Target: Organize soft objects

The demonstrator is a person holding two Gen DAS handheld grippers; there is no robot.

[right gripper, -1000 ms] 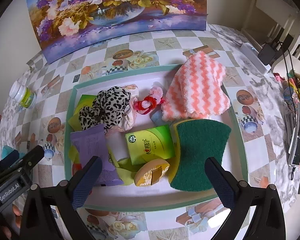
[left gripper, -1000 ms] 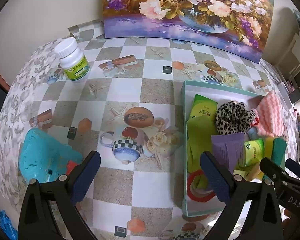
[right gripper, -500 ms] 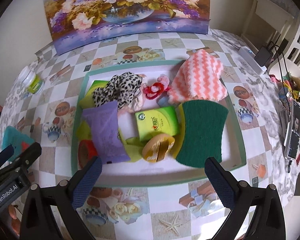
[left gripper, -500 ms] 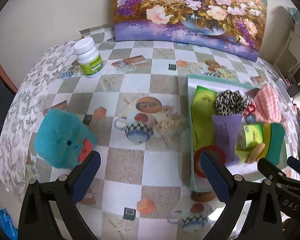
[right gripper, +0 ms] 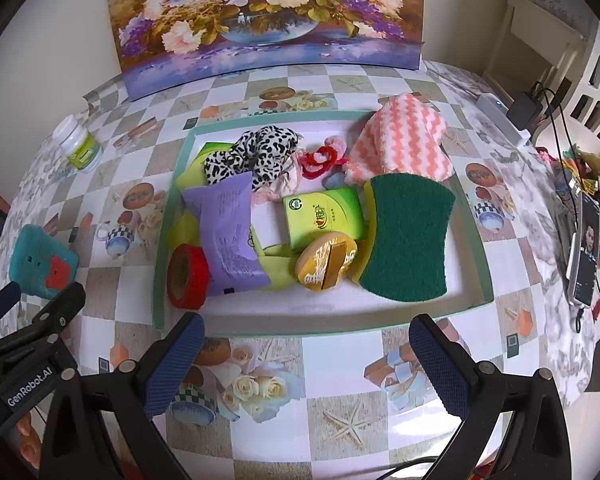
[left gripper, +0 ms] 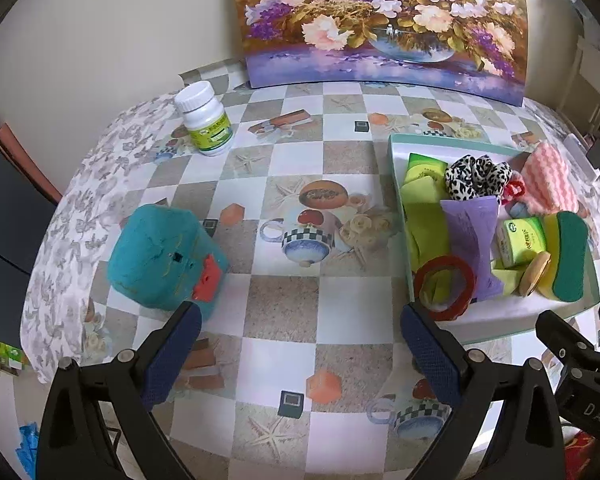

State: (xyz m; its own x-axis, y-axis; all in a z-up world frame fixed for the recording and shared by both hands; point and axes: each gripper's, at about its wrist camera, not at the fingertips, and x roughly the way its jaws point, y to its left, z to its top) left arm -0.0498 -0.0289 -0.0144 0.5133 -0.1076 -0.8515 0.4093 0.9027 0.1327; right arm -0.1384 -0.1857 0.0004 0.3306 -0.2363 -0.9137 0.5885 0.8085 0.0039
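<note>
- Left gripper (left gripper: 300,354) is seen spread wide and empty, held low over the checked counter (left gripper: 280,312), lower centre of the left wrist view
- Right gripper (right gripper: 306,360) is likewise spread and empty, held before the near rim of the tray (right gripper: 340,330)
- Soft things are found in the tray: pink zigzag cloth (right gripper: 400,142) upper right, leopard scrunchie (right gripper: 256,152) upper left, green sponge (right gripper: 408,236) right of centre
- Teal plush block (left gripper: 164,256) is found outside the tray, mid left of the left wrist view, just beyond the left pad
- Risk judged: the plush may be nudged away by the left pad, since it sits off to one side of the open jaws rather than between them
- Risk judged: hard items, red tape roll (right gripper: 188,276) and green box (right gripper: 324,216), lie touching the soft ones, so a wrong thing may be caught
- White bottle (left gripper: 206,120) is shown large in the left view only; cables and clutter (right gripper: 584,216) at the right edge are shown by the right view only
</note>
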